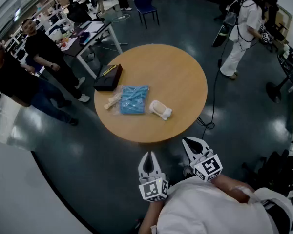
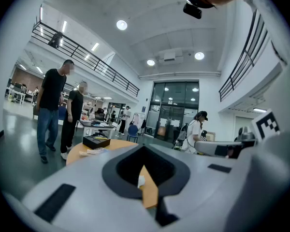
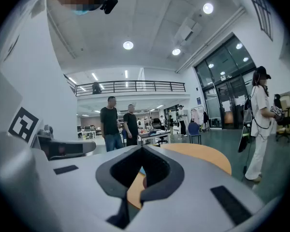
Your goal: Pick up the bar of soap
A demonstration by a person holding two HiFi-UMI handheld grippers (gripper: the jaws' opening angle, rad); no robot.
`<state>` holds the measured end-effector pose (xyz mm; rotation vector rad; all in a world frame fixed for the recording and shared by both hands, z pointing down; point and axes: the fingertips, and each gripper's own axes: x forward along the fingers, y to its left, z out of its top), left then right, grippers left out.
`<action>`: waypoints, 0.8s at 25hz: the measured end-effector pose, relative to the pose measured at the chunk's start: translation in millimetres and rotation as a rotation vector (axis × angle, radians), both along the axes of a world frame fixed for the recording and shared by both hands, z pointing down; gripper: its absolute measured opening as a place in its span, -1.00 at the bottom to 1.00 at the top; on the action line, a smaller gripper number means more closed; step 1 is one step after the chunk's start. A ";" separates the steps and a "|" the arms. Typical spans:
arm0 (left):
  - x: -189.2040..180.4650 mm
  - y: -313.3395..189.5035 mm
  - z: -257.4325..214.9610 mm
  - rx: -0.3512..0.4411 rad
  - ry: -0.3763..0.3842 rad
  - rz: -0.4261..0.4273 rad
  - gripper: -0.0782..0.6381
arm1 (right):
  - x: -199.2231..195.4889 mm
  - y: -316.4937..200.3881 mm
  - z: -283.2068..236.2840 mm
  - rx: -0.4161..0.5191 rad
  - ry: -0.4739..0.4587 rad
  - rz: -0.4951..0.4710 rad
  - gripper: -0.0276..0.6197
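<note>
The bar of soap (image 1: 160,109), white and rounded, lies on the round wooden table (image 1: 180,77) near its front edge, right of a blue packet (image 1: 134,99). Both grippers hang close to my body, short of the table and apart from the soap. In the head view my left gripper (image 1: 148,156) points at the table edge with its jaws together and nothing held. My right gripper (image 1: 191,143) is beside it, jaws also together and empty. In the left gripper view, the left gripper (image 2: 144,148) frames a white speck of soap (image 2: 141,180) through its gap. The right gripper (image 3: 142,149) looks over the tabletop.
A black box (image 1: 108,78) sits at the table's left rim, with a small beige item (image 1: 112,102) beside the blue packet. Two people (image 1: 49,57) stand left of the table by a desk. Another person (image 1: 241,28) stands far right. A cable (image 1: 212,96) runs across the floor.
</note>
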<state>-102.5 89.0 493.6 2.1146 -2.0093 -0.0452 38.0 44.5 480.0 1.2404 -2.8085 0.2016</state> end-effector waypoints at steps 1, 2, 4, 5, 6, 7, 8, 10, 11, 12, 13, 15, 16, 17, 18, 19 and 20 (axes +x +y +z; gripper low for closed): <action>0.6 -0.8 -0.2 -0.001 0.000 -0.005 -0.76 | 0.4 -1.1 -0.8 0.002 0.001 -0.005 -0.87; 1.4 -1.5 -0.4 -0.002 0.000 -0.009 -0.76 | 0.9 -2.1 -1.5 0.004 0.002 -0.010 -0.87; 3.6 -1.9 -0.5 -0.002 0.003 -0.018 -0.76 | 3.2 -3.4 -1.5 0.002 0.003 -0.016 -0.87; 5.5 -1.8 -0.3 -0.001 0.005 -0.023 -0.76 | 5.3 -3.9 -0.8 0.000 0.005 -0.017 -0.87; 8.0 -1.8 0.0 0.000 0.008 -0.028 -0.76 | 7.8 -4.5 0.0 0.001 0.006 -0.018 -0.87; 10.9 -1.7 0.1 0.002 0.009 -0.033 -0.76 | 10.2 -5.1 0.4 0.004 0.008 -0.023 -0.87; 14.2 -1.7 0.1 0.004 0.008 -0.039 -0.76 | 12.0 -5.5 0.1 0.010 0.009 -0.030 -0.88; 21.3 -2.0 0.6 0.000 0.003 -0.046 -0.76 | 14.5 -5.5 -1.2 0.018 0.012 -0.053 -0.87; 25.1 -2.3 1.4 -0.005 0.002 -0.048 -0.76 | 16.1 -5.4 -1.0 0.018 0.014 -0.064 -0.87; 28.6 -2.5 2.6 -0.009 0.003 -0.052 -0.76 | 18.2 -5.6 0.0 0.017 0.016 -0.072 -0.87; 31.8 -2.8 3.9 -0.014 0.005 -0.058 -0.76 | 20.4 -6.6 1.7 0.014 0.016 -0.079 -0.87; 36.6 -4.4 5.6 -0.021 0.005 -0.071 -0.76 | 23.7 -10.3 5.4 0.003 0.012 -0.092 -0.87; 38.3 -4.5 6.4 -0.025 0.005 -0.077 -0.76 | 24.4 -11.7 6.6 -0.003 0.009 -0.099 -0.87; 39.8 -3.7 7.6 -0.030 0.004 -0.085 -0.76 | 24.8 -12.2 7.3 -0.010 0.005 -0.105 -0.87; 41.1 -2.3 9.2 -0.036 0.004 -0.093 -0.76 | 25.3 -12.1 7.6 -0.014 0.000 -0.111 -0.87; 42.5 -1.1 11.1 -0.042 0.005 -0.100 -0.76 | 25.8 -12.1 7.6 -0.018 -0.008 -0.117 -0.87; 44.1 -0.5 12.9 -0.047 0.008 -0.106 -0.76 | 26.5 -12.9 7.3 -0.020 -0.018 -0.122 -0.87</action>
